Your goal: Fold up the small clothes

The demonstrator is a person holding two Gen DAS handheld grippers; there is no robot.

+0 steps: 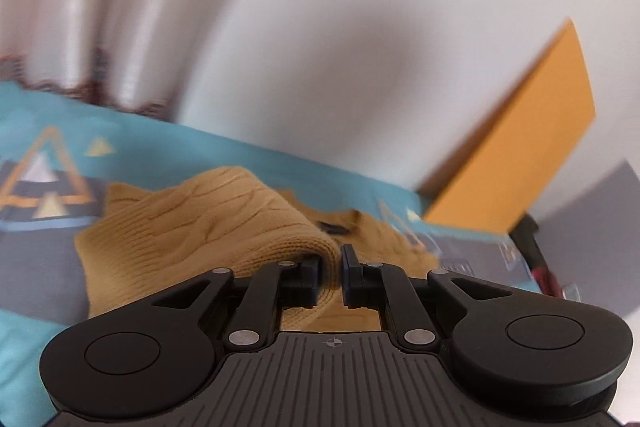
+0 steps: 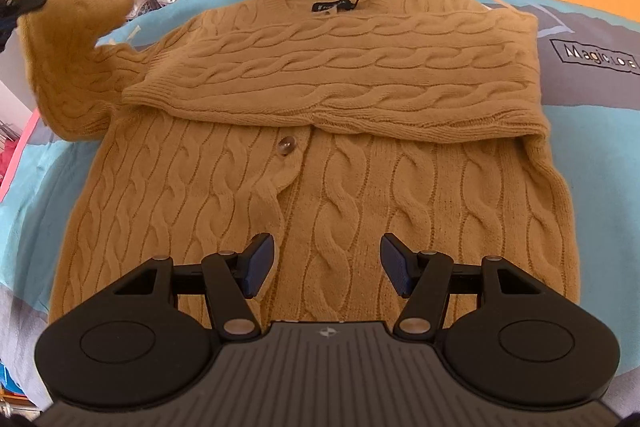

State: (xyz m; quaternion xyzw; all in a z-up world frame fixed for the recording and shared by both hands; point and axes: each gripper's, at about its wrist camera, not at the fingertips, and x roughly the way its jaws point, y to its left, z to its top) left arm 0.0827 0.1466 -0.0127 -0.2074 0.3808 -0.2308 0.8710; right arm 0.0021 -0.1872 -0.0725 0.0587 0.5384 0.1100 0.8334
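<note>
- Right view: the cardigan [image 2: 320, 155] lies flat on the bed sheet [image 2: 24, 163], one sleeve [image 2: 340, 75] folded across the chest above a button [image 2: 285, 146].
- The right tongs [image 2: 327, 265] hover wide apart above the hem, holding nothing.
- Left view only: the left tongs [image 1: 330, 277] pinch the other sleeve's cuff [image 1: 296, 239], lifted off the bed; orange board [image 1: 520, 147] behind.
</note>
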